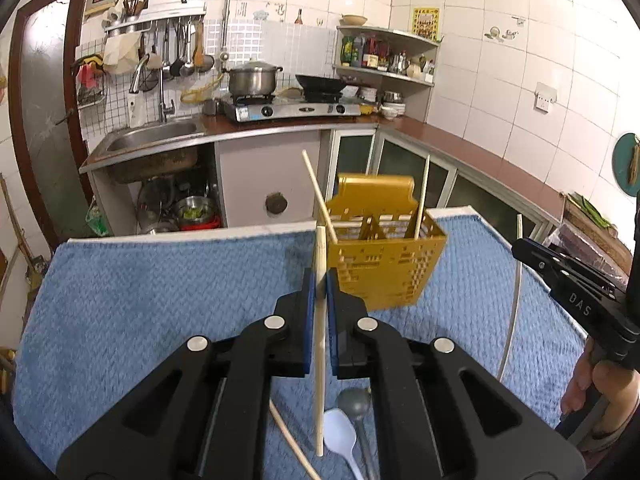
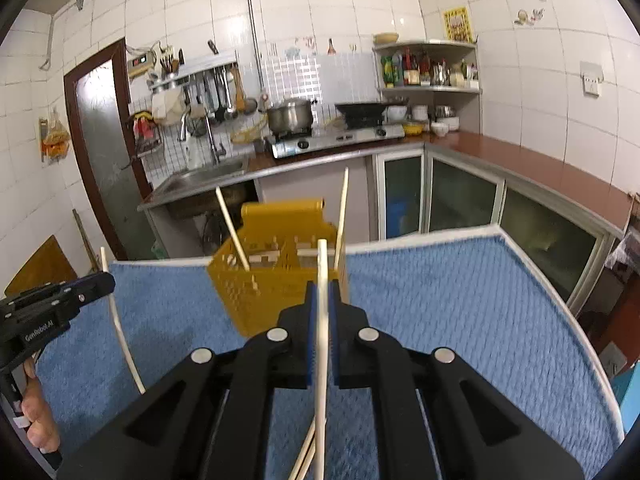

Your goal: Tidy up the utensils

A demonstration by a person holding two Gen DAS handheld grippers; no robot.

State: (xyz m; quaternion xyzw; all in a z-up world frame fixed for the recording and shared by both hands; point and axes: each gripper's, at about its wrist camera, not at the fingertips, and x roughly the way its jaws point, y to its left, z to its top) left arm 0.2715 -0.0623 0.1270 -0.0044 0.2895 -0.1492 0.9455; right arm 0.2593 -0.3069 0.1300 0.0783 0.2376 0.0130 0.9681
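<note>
My left gripper (image 1: 320,280) is shut on a pale chopstick (image 1: 319,360) that stands nearly upright above the blue towel (image 1: 160,300). Just beyond it is a yellow slotted utensil basket (image 1: 384,272) with two chopsticks (image 1: 320,196) leaning in it. My right gripper (image 2: 322,292) is shut on another upright chopstick (image 2: 322,340), close in front of the same basket (image 2: 260,292). Each gripper shows at the edge of the other's view, the right gripper (image 1: 520,248) and the left gripper (image 2: 105,280). A white spoon (image 1: 340,436), a grey spoon (image 1: 354,400) and a loose chopstick (image 1: 288,436) lie on the towel below.
The towel covers a table whose far edge (image 1: 200,236) faces a kitchen counter with a sink (image 1: 152,136), a gas stove (image 1: 292,108) with a pot and a wok, and corner shelves (image 1: 388,56). A hand (image 1: 600,396) holds the right gripper's handle.
</note>
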